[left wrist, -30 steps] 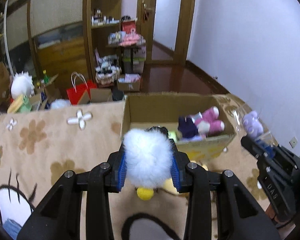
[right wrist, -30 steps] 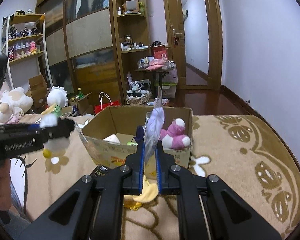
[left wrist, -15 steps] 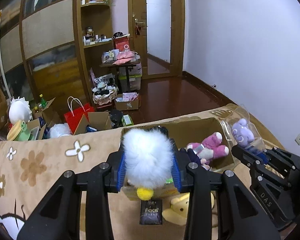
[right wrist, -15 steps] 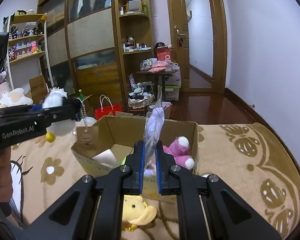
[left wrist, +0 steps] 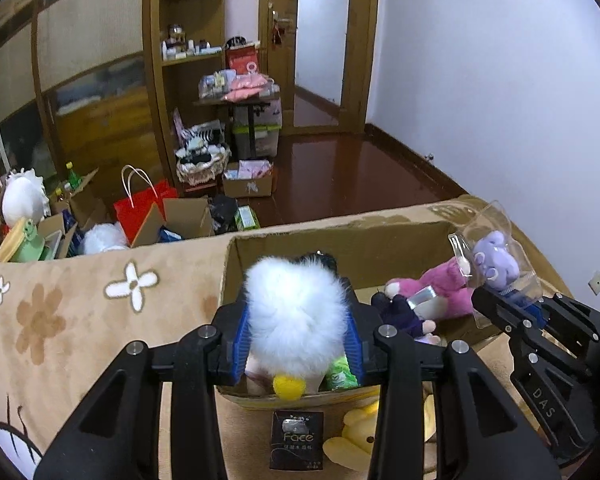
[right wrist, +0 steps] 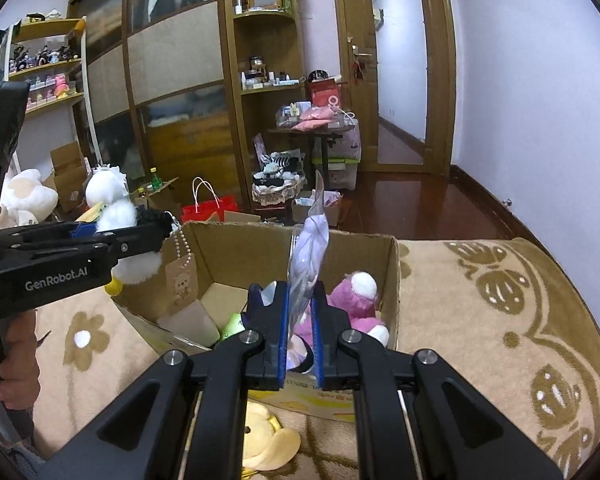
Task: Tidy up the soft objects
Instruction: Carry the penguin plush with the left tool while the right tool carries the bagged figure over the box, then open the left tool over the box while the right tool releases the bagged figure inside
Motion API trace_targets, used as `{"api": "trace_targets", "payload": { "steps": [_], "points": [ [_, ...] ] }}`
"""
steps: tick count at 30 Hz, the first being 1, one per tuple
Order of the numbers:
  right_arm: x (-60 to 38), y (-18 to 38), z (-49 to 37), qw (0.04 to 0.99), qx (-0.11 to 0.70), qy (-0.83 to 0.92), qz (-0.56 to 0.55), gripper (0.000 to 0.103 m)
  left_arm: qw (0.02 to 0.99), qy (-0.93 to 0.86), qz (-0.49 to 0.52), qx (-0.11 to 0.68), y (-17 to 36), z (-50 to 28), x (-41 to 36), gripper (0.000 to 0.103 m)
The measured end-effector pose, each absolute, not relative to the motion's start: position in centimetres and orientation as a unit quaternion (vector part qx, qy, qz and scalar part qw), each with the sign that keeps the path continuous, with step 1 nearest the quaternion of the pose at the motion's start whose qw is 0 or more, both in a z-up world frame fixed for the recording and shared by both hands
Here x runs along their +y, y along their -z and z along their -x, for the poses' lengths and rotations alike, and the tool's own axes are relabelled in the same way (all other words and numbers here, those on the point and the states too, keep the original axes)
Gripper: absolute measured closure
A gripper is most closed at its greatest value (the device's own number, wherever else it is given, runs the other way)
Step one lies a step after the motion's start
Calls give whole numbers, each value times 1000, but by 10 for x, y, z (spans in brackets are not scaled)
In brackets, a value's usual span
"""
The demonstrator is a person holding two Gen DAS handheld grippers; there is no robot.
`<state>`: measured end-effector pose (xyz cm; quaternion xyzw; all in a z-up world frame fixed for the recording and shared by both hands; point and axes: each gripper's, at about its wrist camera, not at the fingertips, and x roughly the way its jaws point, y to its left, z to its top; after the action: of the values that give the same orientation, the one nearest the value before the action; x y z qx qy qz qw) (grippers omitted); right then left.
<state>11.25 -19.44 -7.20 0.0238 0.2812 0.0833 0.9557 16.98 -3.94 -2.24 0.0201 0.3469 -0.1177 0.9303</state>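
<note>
My left gripper (left wrist: 296, 320) is shut on a fluffy white plush toy (left wrist: 296, 316) with a yellow foot, held over the near left part of the open cardboard box (left wrist: 340, 240). From the right wrist view the same toy (right wrist: 128, 232) hangs at the box's left rim with a bead chain and tag. My right gripper (right wrist: 300, 304) is shut on a clear bag holding a purple plush (left wrist: 494, 262), held above the box's right side. Inside the box (right wrist: 236, 248) lie a pink plush bear (right wrist: 354, 300), a dark plush (left wrist: 400, 314) and a green packet (left wrist: 340, 374).
A yellow plush (right wrist: 262, 444) and a black "Face" packet (left wrist: 297, 438) lie on the beige patterned blanket (right wrist: 500, 320) in front of the box. Beyond the bed are a red paper bag (left wrist: 140, 204), cartons, shelves and a doorway.
Both grippers rose and moved forward with their toys, from in front of the box to over its opening. The view tilted up, showing more of the room.
</note>
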Motion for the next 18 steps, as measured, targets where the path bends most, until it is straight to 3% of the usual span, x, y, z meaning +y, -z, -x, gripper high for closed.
{"api": "trace_targets", "payload": {
  "steps": [10, 18],
  "points": [
    [-200, 88, -122, 950, 300, -74, -35, 91, 916, 114, -40, 383, 44, -183, -44, 62],
    [-201, 94, -124, 947, 307, -82, -38, 90, 909, 110, -51, 399, 52, -187, -44, 37]
  ]
}}
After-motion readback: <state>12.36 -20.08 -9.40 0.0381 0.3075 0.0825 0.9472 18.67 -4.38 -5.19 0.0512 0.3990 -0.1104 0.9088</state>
